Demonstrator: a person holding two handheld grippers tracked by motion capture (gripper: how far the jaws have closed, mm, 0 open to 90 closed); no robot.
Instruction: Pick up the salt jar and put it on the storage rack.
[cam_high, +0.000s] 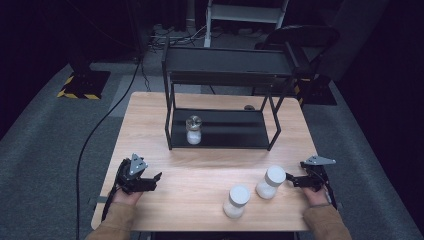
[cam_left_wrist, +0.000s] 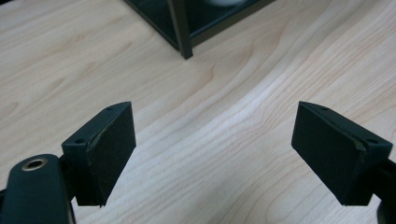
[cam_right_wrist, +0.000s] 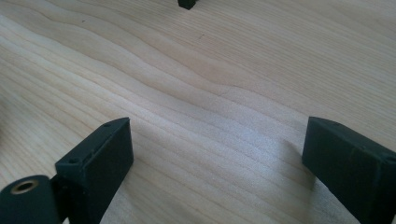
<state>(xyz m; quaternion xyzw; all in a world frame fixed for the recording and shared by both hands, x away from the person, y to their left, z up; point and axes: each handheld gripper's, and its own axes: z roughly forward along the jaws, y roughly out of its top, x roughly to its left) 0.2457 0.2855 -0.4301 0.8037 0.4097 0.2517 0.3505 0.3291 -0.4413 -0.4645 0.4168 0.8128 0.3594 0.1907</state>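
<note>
Two white jars with white lids stand on the wooden table (cam_high: 200, 170) near its front: one jar (cam_high: 236, 201) nearer the edge, the other jar (cam_high: 270, 182) to its right. A third jar (cam_high: 193, 129), with a clear lid, sits on the lower shelf of a black metal rack (cam_high: 222, 129). My left gripper (cam_high: 152, 181) rests at the front left, open, nothing between its jaws (cam_left_wrist: 215, 149). My right gripper (cam_high: 291, 179) is at the front right, open, just right of the second jar, its jaws (cam_right_wrist: 217, 163) over bare wood.
The black rack has an upper shelf (cam_high: 227, 62) over the back half of the table. One rack leg (cam_left_wrist: 182, 32) shows ahead of the left gripper. A black cable (cam_high: 95, 135) runs on the grey floor at the left. Dark equipment stands behind the table.
</note>
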